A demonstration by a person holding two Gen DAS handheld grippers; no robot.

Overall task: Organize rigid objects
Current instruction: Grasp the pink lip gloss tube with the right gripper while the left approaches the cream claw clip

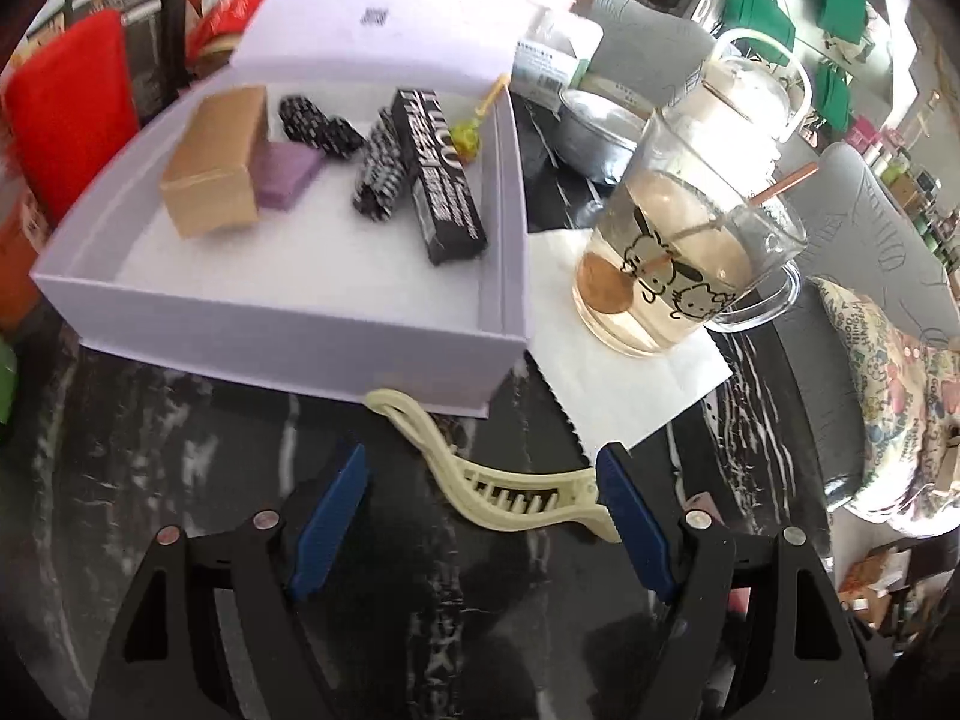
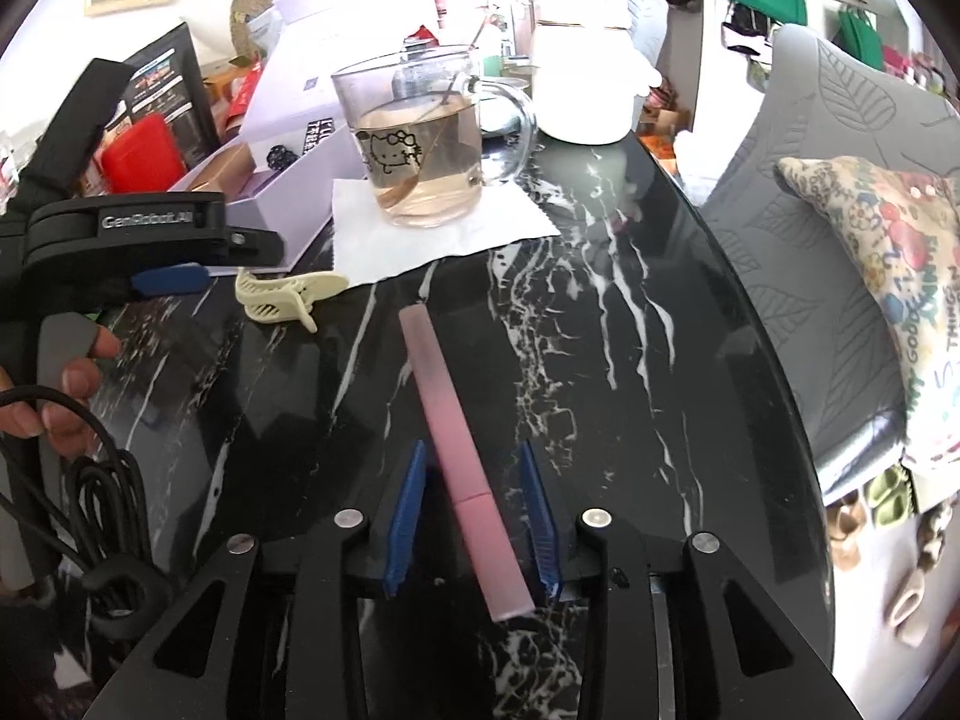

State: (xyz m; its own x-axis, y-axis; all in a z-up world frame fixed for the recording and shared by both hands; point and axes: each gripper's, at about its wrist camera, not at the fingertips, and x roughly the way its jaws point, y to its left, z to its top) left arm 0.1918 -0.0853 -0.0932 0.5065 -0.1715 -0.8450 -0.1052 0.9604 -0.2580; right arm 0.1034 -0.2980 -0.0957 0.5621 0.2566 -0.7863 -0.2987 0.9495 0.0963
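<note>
A cream hair clip [image 1: 516,498] lies on the black marble table [image 1: 150,468], just in front of an open lilac box [image 1: 270,324]. My left gripper [image 1: 483,462] hangs over the clip, open wide, and the clip's right end reaches its right pad [image 1: 630,516]. The box holds a tan carton [image 1: 216,162], a purple block [image 1: 288,174], black patterned pieces [image 1: 378,174] and a black carton [image 1: 438,180]. A long pink tube [image 2: 462,468] lies on the table between the pads of my right gripper [image 2: 473,450], which is open with gaps on both sides.
A glass mug of tea [image 2: 420,144] stands on a white napkin [image 2: 438,234] right of the box. A white kettle [image 2: 585,60] sits behind it. A hand [image 2: 66,384] holds the left gripper's handle. Grey chairs with a patterned cushion [image 2: 888,252] flank the table's right edge.
</note>
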